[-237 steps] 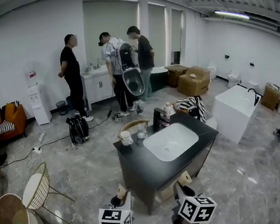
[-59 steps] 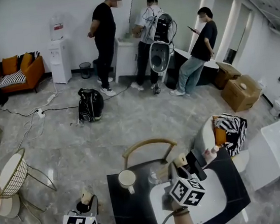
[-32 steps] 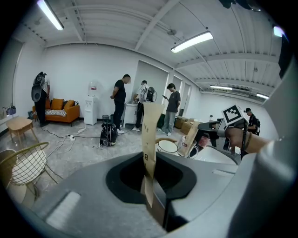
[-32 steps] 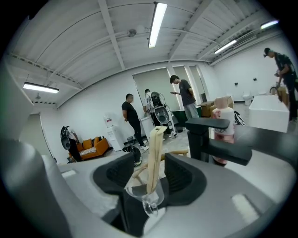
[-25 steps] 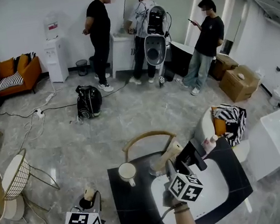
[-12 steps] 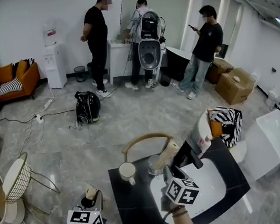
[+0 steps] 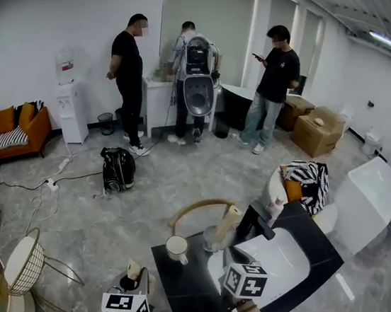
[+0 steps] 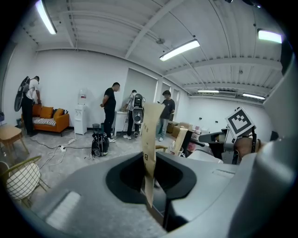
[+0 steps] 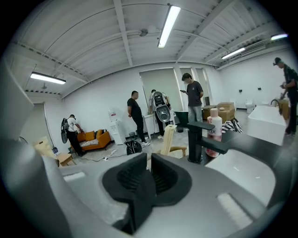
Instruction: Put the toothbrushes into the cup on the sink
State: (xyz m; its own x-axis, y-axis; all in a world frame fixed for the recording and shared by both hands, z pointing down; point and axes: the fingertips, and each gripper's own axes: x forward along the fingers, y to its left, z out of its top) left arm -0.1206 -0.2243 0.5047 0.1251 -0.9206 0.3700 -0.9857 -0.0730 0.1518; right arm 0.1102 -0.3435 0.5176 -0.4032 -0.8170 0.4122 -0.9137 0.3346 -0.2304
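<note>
Left gripper [image 8: 153, 186], low beside the black counter [image 7: 192, 291], clamps a toothbrush in a beige paper box [image 8: 150, 148] between its jaws, the box standing upright. Right gripper [image 9: 149, 174] hangs over the white sink basin [image 7: 285, 265]; its jaws have just been closing and stand all but together with nothing between them. A second boxed toothbrush [image 7: 226, 224] leans in the glass cup [image 7: 212, 240] between the white mug [image 7: 177, 247] and the black faucet [image 7: 251, 223].
</note>
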